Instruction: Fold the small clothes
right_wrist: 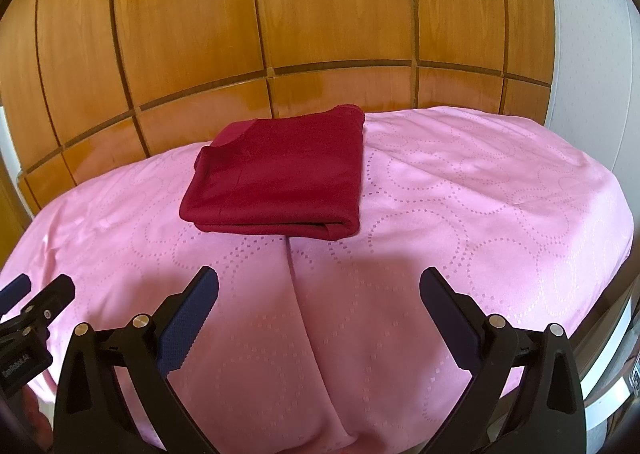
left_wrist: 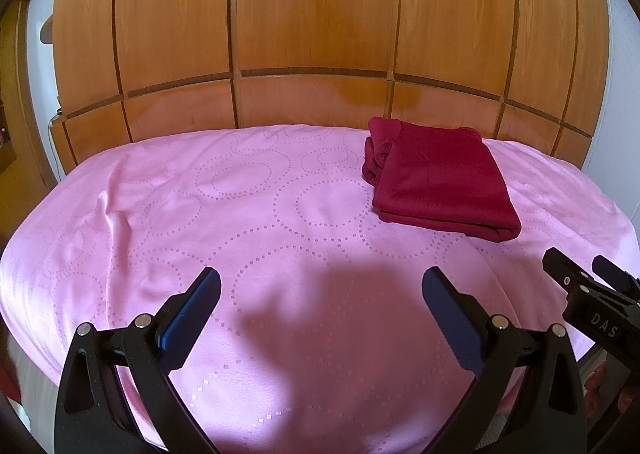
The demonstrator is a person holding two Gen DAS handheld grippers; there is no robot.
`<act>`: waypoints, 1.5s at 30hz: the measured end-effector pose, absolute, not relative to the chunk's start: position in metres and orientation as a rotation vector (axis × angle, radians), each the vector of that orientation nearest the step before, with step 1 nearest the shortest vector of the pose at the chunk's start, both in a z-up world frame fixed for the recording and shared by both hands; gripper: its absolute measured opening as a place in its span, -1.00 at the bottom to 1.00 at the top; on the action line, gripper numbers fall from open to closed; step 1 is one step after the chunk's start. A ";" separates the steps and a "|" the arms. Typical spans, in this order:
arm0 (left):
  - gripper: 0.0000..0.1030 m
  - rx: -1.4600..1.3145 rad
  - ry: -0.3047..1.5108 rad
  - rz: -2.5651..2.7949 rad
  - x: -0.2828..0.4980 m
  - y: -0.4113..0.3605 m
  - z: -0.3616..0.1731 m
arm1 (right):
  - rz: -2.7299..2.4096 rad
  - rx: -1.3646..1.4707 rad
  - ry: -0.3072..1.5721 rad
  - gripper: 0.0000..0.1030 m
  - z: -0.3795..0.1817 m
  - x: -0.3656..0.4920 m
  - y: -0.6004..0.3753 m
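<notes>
A wall of wood-panelled wardrobe doors is seen behind a bed covered by a pink sheet printed with dotted rings, on which a dark red garment lies folded into a compact, layered rectangle near the far edge, toward the right side of the bed in the left wrist view and slightly left of centre in the right wrist view. The garment is judged to be already folded, its stacked layers showing along the near edge and a rolled or bunched portion visible at its far left corner. A long crease in the sheet is seen running from the garment's near edge toward the right gripper, whose jaws are spread wide and hold nothing; the left gripper is likewise held apart and empty above bare sheet, well short of the garment. Both are kept low over the near part of the bed, side by side, neither touching the cloth. If a finishing step is intended, it would best be done by squaring the bunched corner and pressing the layers flat, with the top layer approached from the near edge so that the stack is not dragged across the sheet or pulled open.
</notes>
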State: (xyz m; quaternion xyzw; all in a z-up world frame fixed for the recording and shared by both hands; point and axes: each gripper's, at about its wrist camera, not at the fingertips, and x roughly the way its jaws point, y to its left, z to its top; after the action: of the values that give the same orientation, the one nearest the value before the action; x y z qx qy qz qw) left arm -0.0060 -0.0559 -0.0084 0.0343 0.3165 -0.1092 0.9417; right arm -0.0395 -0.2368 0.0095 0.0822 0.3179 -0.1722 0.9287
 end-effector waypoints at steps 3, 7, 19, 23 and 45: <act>0.95 0.072 0.646 -0.228 -0.007 -0.056 -0.009 | -0.353 0.169 0.651 0.93 0.010 -0.040 -0.237; 0.95 0.082 0.645 -0.234 -0.007 -0.055 -0.010 | -0.349 0.167 0.654 0.93 0.009 -0.039 -0.237; 0.95 0.110 0.630 -0.260 -0.010 -0.052 -0.009 | -0.344 0.166 0.659 0.93 0.008 -0.037 -0.238; 0.95 0.112 0.632 -0.263 -0.009 -0.051 -0.009 | -0.341 0.166 0.661 0.93 0.008 -0.037 -0.238; 0.95 0.107 0.666 -0.283 -0.001 -0.043 -0.013 | -0.339 0.164 0.680 0.93 0.000 -0.032 -0.242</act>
State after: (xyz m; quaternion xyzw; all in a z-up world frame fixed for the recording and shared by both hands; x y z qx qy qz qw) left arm -0.0009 -0.0431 -0.0135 0.0522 0.3258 -0.1384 0.9338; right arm -0.0316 -0.2424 0.0002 0.0801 0.3313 -0.1652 0.9255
